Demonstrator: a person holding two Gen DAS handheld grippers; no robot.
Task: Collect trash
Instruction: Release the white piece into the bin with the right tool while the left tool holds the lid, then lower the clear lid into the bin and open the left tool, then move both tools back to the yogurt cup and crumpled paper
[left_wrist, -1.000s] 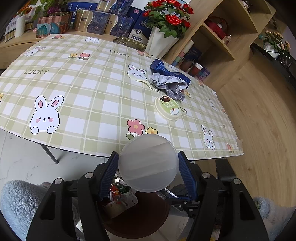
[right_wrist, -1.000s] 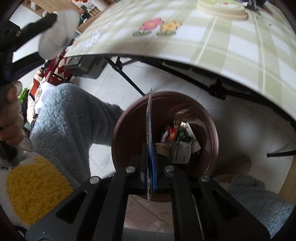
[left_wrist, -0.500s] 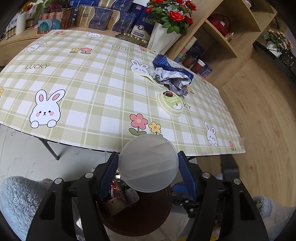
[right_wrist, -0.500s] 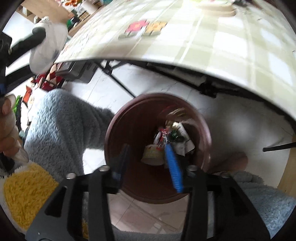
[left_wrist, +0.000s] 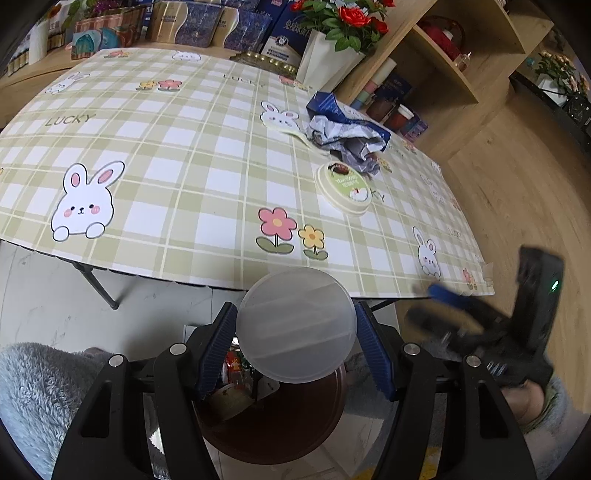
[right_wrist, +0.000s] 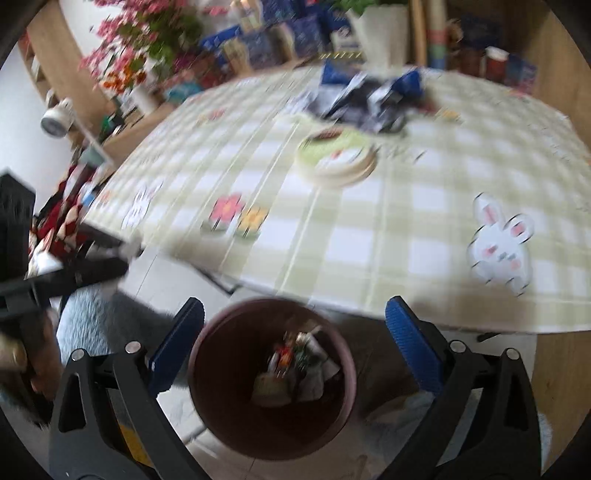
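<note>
Your right tool (right_wrist: 293, 341) has dropped its flat wrapper, its jaws opening empty above the bin (right_wrist: 271, 380); your left tool (left_wrist: 295, 339) still grips the translucent lid (left_wrist: 296, 325).

A round translucent plastic lid (left_wrist: 296, 325) sits between the pads of the left gripper (left_wrist: 295, 343), directly above the brown round trash bin (left_wrist: 273, 435) that stands on the floor just off the near edge of the table with the green-checked rabbit-print cloth (left_wrist: 184, 177). Inside the bin lie crumpled wrappers (right_wrist: 295, 369). On the table, at about one o'clock from the held lid, lies a flat round cream container with a green label (left_wrist: 345, 187); just behind it, further toward one o'clock, sits a crumpled grey-and-blue bag (left_wrist: 347, 136). The right gripper (right_wrist: 295, 343), jaws opening with nothing between them, hangs over the bin, at three o'clock from the left one.
</note>
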